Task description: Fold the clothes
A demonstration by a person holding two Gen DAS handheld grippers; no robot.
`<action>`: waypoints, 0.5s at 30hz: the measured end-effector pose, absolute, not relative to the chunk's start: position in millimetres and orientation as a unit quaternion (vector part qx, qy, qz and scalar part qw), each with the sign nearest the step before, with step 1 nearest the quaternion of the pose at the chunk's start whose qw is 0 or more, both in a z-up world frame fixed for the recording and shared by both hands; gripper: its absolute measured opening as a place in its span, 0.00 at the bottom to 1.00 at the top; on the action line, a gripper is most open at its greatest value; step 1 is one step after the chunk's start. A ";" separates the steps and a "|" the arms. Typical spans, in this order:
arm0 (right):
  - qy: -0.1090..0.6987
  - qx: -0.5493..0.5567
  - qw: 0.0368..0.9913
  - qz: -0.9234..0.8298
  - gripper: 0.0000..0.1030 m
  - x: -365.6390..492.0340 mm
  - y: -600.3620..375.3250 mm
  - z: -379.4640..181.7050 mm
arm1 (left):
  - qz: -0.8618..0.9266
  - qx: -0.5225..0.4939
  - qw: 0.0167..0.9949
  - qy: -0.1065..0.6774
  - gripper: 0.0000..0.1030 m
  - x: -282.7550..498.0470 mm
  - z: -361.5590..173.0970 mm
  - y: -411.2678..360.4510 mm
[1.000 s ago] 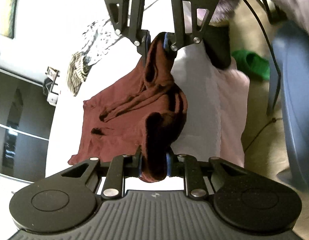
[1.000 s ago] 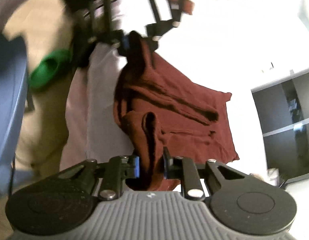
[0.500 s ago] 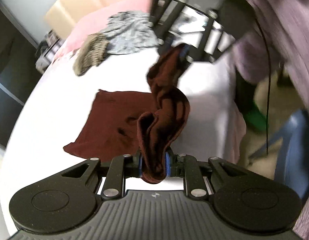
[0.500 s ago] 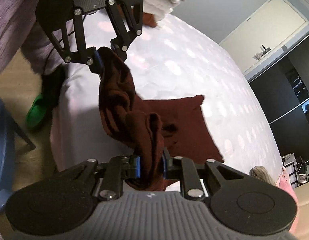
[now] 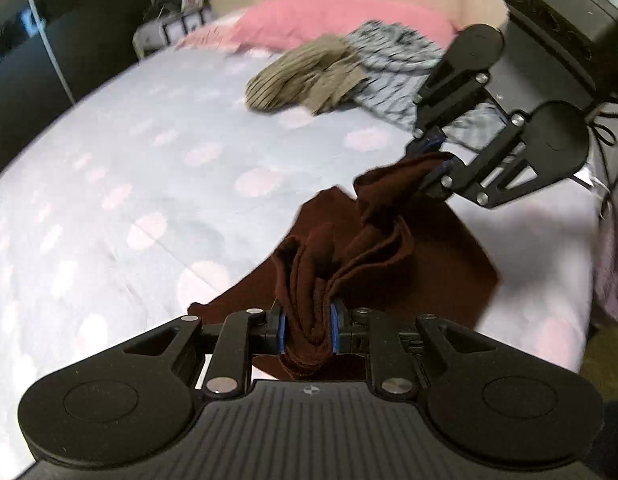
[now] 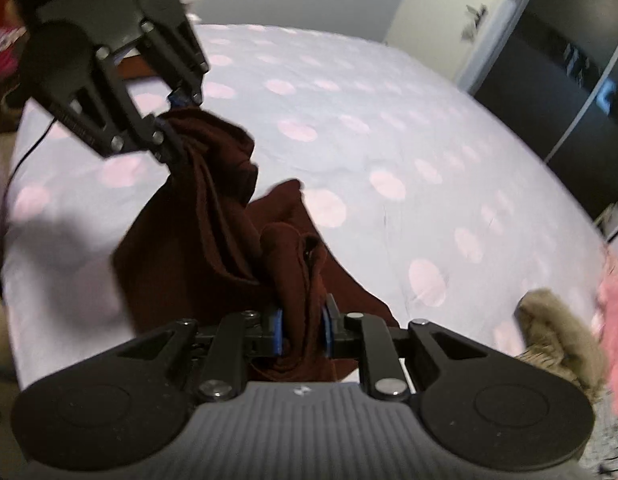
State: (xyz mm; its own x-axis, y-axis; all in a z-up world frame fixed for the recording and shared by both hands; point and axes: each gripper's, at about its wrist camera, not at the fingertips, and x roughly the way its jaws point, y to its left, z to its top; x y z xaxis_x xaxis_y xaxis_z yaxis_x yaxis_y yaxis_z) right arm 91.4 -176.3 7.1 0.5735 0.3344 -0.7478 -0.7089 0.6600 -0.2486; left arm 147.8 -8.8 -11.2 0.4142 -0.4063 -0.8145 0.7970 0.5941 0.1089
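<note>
A dark maroon garment (image 5: 373, 248) hangs bunched between my two grippers above a bed with a pale dotted sheet (image 5: 149, 168). My left gripper (image 5: 308, 330) is shut on one bunched end of it. The right gripper (image 5: 437, 160) shows at the upper right of the left wrist view, clamped on the other end. In the right wrist view my right gripper (image 6: 302, 330) pinches the maroon garment (image 6: 213, 224), and the left gripper (image 6: 169, 124) holds it at the upper left. The lower part of the cloth trails on the dotted sheet (image 6: 389, 128).
An olive striped garment (image 5: 305, 76) and a grey patterned one (image 5: 397, 64) lie crumpled near a pink pillow (image 5: 333, 16) at the head of the bed. Dark wardrobe doors (image 6: 569, 80) stand beside the bed. A bedside stand with small items (image 5: 169, 24) sits by the pillow.
Both grippers have swung round and risen with the maroon garment, lifting most of it off the sheet. The view has turned from the bed's edge and floor toward the pillows.
</note>
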 end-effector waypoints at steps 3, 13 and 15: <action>0.380 -0.242 0.837 0.312 0.19 134.2 -182.3 -9.5 | -0.367 0.226 0.790 0.436 0.16 189.3 -39.6 -11.0; 0.438 -0.149 0.834 0.301 0.18 212.2 -197.1 -60.2 | -0.333 0.176 0.781 0.498 0.17 235.1 -86.9 2.4; 0.440 -0.141 0.840 0.285 0.17 224.0 -198.2 -68.7 | -0.321 0.164 0.782 0.508 0.21 237.5 -88.5 4.7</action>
State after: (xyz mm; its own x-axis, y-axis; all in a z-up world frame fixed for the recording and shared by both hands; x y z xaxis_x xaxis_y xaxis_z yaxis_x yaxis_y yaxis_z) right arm 224.0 -198.2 -68.7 0.4498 0.3541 -0.8199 -0.6033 0.7974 0.0134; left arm 237.5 4.7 -88.5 0.2784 -0.3355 -0.9000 0.6694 0.7397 -0.0687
